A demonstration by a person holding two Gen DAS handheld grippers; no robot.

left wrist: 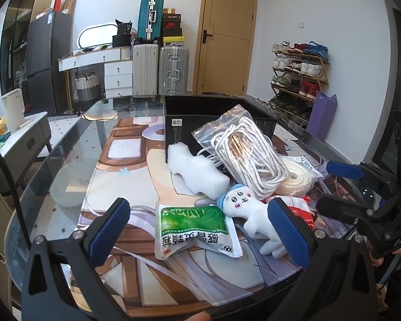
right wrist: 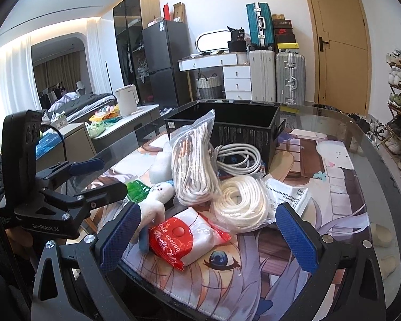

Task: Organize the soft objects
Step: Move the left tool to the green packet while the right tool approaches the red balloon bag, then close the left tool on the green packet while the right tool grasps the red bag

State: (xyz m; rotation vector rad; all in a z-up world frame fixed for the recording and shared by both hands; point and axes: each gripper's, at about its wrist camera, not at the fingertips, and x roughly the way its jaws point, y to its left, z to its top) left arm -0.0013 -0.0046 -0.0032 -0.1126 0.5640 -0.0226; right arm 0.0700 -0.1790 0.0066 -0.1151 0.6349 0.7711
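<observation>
Blue-padded fingers are standing wide apart on both tools we are holding, gripping nothing. Between the pads of the left gripper [left wrist: 200,230], low in the left wrist frame, a green-and-white sachet [left wrist: 193,231] is lying flat on the printed mat [left wrist: 136,165], with a small white plush toy [left wrist: 250,208] just to its right. Above them a chunk of white foam [left wrist: 197,169] is touching a clear bag of white cord [left wrist: 247,152], which is leaning against the black box [left wrist: 197,107] at frame centre.

In the right wrist frame, the right gripper [right wrist: 208,234] is hovering with released jaws around a red-and-white packet [right wrist: 185,236], which is resting at the lower centre beside the plush. A loose coil of white rope [right wrist: 240,203] is sitting just above it, with a folded leaflet [right wrist: 286,195] to its right and a grey cable [right wrist: 239,157] lying against the box.
</observation>
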